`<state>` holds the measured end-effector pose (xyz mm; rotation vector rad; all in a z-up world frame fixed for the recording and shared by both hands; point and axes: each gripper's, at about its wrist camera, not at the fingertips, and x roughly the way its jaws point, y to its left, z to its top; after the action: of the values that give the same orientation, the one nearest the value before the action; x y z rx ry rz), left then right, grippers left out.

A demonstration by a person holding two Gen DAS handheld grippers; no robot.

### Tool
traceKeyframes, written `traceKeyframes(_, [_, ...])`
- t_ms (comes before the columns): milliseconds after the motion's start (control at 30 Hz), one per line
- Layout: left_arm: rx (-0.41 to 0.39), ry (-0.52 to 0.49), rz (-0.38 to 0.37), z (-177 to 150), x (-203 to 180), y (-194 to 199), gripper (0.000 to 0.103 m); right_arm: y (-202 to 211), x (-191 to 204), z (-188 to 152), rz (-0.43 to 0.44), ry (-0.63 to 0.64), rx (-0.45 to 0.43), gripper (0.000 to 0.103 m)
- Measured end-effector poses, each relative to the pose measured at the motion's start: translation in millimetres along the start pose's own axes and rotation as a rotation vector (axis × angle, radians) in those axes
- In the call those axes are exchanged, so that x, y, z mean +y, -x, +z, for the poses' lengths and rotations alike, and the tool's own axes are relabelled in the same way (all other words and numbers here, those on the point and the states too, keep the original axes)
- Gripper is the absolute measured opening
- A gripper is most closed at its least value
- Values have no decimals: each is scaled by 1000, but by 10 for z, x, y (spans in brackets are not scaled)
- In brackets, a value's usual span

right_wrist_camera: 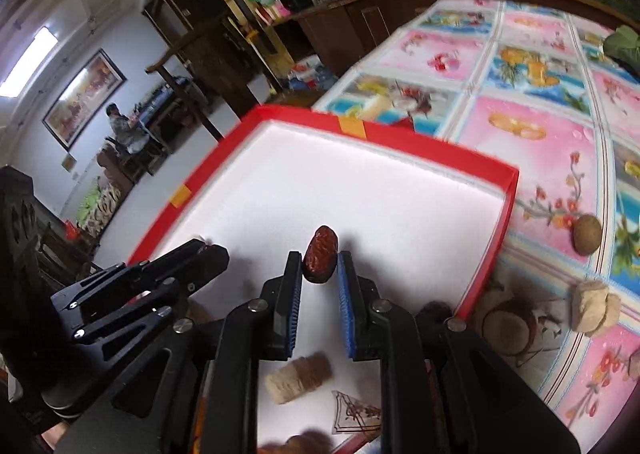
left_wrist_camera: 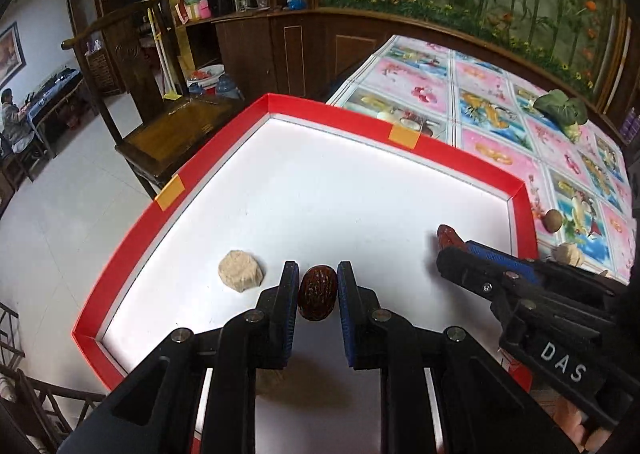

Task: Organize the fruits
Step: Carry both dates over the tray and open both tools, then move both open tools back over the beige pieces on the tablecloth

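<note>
Two grippers, each jaws clamped on a fruit over the red box (left_wrist_camera: 448, 151): left gripper (left_wrist_camera: 318, 286) holds a dark walnut (left_wrist_camera: 317, 292), right gripper (right_wrist_camera: 320, 266) a red date (right_wrist_camera: 320, 254), long axis pointing away. Box floor beyond both is open; tan lump (left_wrist_camera: 240, 270) sits left of the walnut. More fruits lie on the table (right_wrist_camera: 552, 173) past the box's right wall.

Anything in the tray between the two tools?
Nothing: bare white tray floor between left tool and right tool, per left wrist view.
</note>
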<state>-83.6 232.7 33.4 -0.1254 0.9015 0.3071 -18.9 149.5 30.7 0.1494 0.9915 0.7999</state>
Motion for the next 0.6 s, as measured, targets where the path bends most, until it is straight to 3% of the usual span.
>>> traceKeyframes(133, [7, -13, 23, -51, -13, 12, 21, -2, 50, -16, -24, 27, 7, 20])
traceKeyframes(267, [-34, -31, 63, -94, -34, 130, 34, 7, 37, -12, -11, 25, 17, 21])
traceKeyframes(333, [-60, -35, 76, -112, -46, 224, 45, 70, 25, 4, 4, 21, -7, 21])
traceKeyframes(433, [-96, -54, 98, -129, -90, 346, 49, 245, 15, 35, 48, 12, -68, 22])
traceKeyframes(500, [-117, -68, 100, -140, -120, 436, 58, 367, 2, 59, 62, 5, -112, 23])
traceKeyframes(600, [-134, -85, 104, -126, -161, 505, 61, 519, -40, 79, 79, -14, -157, 29])
